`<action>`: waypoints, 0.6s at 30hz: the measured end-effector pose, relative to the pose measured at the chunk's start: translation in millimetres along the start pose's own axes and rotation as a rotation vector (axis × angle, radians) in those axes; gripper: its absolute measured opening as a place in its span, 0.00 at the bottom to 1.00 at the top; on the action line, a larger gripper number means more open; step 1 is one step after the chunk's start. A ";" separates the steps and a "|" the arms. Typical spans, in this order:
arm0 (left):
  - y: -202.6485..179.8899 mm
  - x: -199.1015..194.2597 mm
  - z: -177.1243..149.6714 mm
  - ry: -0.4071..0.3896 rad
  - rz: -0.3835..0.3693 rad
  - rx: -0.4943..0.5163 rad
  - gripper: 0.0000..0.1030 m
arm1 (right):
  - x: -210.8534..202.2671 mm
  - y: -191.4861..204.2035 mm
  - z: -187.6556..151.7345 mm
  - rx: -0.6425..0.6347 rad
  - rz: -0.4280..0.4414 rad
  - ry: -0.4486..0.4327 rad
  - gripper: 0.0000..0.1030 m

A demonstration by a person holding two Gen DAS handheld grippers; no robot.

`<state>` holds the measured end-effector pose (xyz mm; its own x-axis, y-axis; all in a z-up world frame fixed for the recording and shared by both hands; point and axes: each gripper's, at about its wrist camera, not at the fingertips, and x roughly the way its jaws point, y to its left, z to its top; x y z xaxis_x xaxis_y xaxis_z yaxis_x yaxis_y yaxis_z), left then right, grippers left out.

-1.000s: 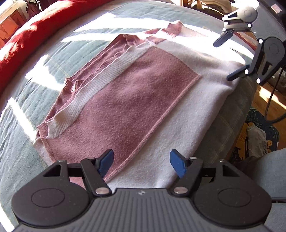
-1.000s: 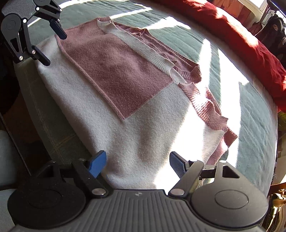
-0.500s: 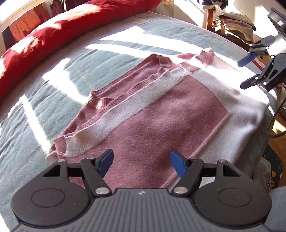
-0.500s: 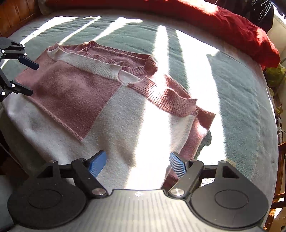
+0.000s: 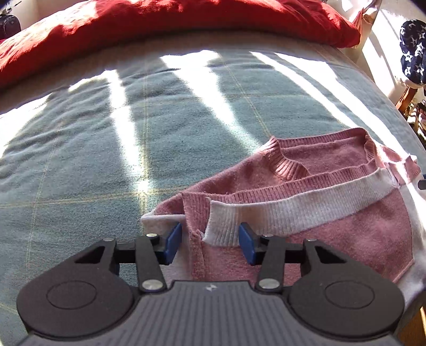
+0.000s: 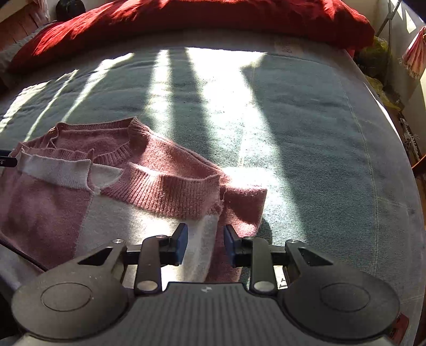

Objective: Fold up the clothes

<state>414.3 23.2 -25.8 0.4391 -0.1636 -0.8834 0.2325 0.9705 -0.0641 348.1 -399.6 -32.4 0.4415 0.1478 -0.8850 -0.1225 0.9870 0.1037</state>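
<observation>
A pink-and-white knit sweater (image 5: 319, 213) lies flat on a bed (image 5: 133, 133) with a grey-green cover, sleeves already turned in over the body, its hem end toward the near edge of the bed. A red duvet (image 5: 159, 21) is heaped at 12 o'clock of it, well apart.

The left gripper (image 5: 210, 239) is at the sweater's left side edge. Its fingers are closing, with the white ribbed cuff (image 5: 223, 226) and a pink ribbed edge between the blue pads, which do not yet press on the knit. The right gripper (image 6: 205, 243) is at the opposite side edge, fingers also closing, straddling the white body panel and the pink layer beside it; a gap shows on both sides there too.

The sweater looks soft, light and limp, a thick fuzzy knit that should sag between two holds and stretch if pulled hard. It is unlikely to slip from the pads. The side edges where several layers stack are probably the best hold, so the folded-in sleeves travel with the body; pinching only the top layer would likely let the sleeve peel open.

The left view alone shows the white cuff's end and a star-print cloth (image 5: 412, 50) at 2 o'clock. The right view alone shows the pink cuff (image 6: 170, 191) lying across the white panel, the neckline (image 6: 111, 143) at 10 o'clock, and the sweater's far-right corner on bare bed.
</observation>
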 end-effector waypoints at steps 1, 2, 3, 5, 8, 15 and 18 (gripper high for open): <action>2.6 1.4 -0.2 0.001 -0.007 -0.013 0.40 | 1.9 1.5 0.6 0.000 0.004 0.006 0.30; 4.7 1.8 -0.1 0.001 -0.015 -0.023 0.38 | 3.5 2.1 1.3 0.002 0.007 0.010 0.28; 6.0 1.5 -0.1 0.000 -0.022 -0.026 0.35 | 5.0 2.4 2.0 0.005 0.011 0.014 0.26; 6.7 0.2 -0.1 0.000 -0.032 -0.018 0.25 | 5.2 1.9 3.5 0.018 0.021 0.013 0.21; 4.6 -4.1 0.7 -0.005 -0.036 0.004 0.20 | 4.9 1.0 5.9 0.040 0.035 0.009 0.16; 2.0 3.7 4.7 0.008 -0.055 0.019 0.04 | 12.5 -5.0 5.6 0.096 0.036 0.015 0.07; -0.7 -6.5 11.3 -0.030 -0.020 0.039 0.03 | 2.9 2.8 9.7 0.038 0.017 -0.011 0.07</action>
<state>421.1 21.6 -14.8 0.4600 -0.1887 -0.8677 0.2752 0.9593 -0.0628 357.7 -395.8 -30.3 0.4492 0.1652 -0.8780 -0.0962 0.9860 0.1363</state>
